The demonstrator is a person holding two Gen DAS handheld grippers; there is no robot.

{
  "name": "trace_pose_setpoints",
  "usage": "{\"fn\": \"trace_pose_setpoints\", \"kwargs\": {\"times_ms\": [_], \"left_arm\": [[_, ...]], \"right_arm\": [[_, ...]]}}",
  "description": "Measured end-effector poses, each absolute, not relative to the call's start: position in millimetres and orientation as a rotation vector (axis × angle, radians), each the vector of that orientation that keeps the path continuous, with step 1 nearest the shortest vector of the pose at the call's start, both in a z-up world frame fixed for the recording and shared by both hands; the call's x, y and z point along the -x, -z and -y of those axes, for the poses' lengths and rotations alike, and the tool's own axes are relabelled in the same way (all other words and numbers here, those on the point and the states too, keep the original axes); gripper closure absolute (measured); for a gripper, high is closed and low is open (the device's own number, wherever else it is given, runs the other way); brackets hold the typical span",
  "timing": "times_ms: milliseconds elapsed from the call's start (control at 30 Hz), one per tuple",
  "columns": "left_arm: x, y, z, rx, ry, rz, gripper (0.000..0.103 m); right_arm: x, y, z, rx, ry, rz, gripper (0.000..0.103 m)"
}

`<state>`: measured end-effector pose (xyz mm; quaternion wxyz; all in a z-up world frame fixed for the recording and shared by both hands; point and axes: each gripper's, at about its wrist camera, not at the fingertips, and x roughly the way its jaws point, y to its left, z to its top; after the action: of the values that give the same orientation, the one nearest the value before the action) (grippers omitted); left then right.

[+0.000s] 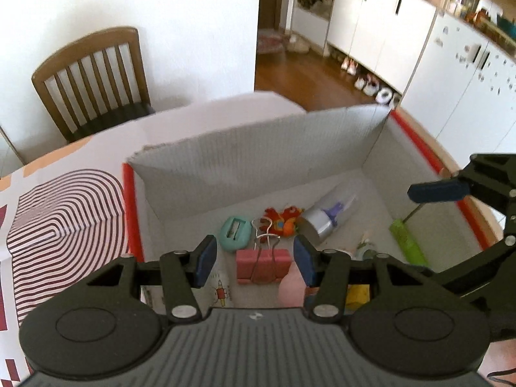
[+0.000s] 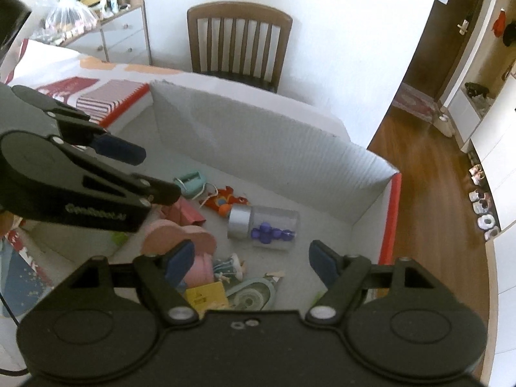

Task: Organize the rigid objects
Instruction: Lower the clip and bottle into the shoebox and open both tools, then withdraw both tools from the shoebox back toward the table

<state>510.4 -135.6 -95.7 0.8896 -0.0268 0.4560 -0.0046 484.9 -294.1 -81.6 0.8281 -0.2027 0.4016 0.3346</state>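
A white cardboard box (image 1: 245, 148) with red edges holds small objects. In the left wrist view I see a teal sharpener (image 1: 234, 233), a pink binder clip (image 1: 262, 266), a red-orange toy (image 1: 283, 221), a clear jar with a silver lid (image 1: 325, 217) and a green-handled tool (image 1: 408, 242). My left gripper (image 1: 254, 262) is open above the binder clip and holds nothing. My right gripper (image 2: 254, 264) is open and empty over the box (image 2: 258, 142), near a pink round case (image 2: 183, 242), the jar (image 2: 267, 225) and a yellow block (image 2: 206, 295).
A wooden chair (image 1: 93, 80) stands behind the table. A striped notebook (image 1: 61, 222) lies left of the box. White cabinets (image 1: 380, 25) and shoes (image 1: 364, 80) line the wooden floor to the right. A small figure (image 2: 230, 266) and a teal disc (image 2: 254, 293) lie in the box.
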Motion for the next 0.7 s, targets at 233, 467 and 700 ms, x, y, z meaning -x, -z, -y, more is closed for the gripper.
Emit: {"fn": "trace_pose_setpoints", "kwargs": {"times_ms": [233,467,700], "left_arm": [[-485.1,72.6,134.0,0.082,0.006,-0.877,0.052],[-459.6,54.3,134.2,0.083,0.009,-0.815,0.051],[-425.3,39.6,134.4,0.055,0.023,-0.756,0.051]], "right_arm": [[-472.5,61.5,309.0,0.345,-0.706,-0.815,0.025],[-453.4,46.7,320.0,0.281,-0.704,-0.777,0.024],[-431.0,34.5,325.0,0.245,-0.718,-0.746,0.022]]}}
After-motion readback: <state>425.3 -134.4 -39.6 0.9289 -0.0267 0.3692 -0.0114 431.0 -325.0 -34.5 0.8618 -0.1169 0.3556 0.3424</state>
